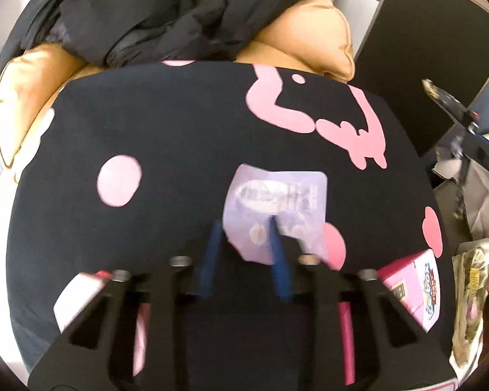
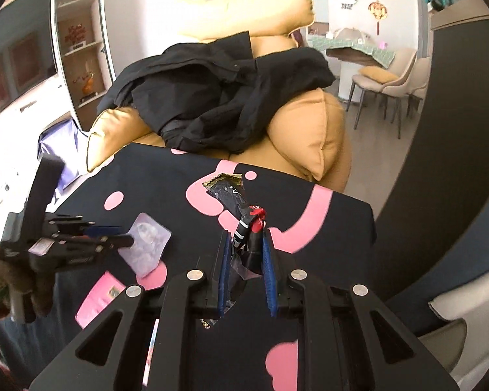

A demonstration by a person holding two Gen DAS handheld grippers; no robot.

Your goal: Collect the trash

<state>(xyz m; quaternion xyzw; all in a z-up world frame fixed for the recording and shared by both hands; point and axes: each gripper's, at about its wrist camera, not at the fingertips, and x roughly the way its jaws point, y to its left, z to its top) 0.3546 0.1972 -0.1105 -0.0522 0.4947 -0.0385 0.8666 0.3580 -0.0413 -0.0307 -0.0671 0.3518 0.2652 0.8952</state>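
A clear plastic blister pack [image 1: 274, 195] lies on the black cloth with pink shapes [image 1: 179, 130]. My left gripper [image 1: 244, 238] has its blue fingers closed on the pack's near corner. The right wrist view shows that same left gripper [image 2: 120, 234] at the pack [image 2: 146, 244]. My right gripper [image 2: 246, 247] is shut on a crumpled black and red wrapper [image 2: 241, 208]. The wrapper's torn gold end sticks up beyond the fingertips. In the left wrist view the right gripper [image 1: 456, 114] is a blur at the upper right, off the cloth's edge.
A pink box [image 1: 414, 290] and a gold wrapper [image 1: 469, 293] sit at the cloth's right edge, and a white box [image 1: 78, 296] at its left. A pink card [image 2: 99, 296] lies near the pack. Behind are orange cushions [image 2: 309, 137] and a black jacket [image 2: 212, 97]. A white bag [image 1: 482, 195] stands right.
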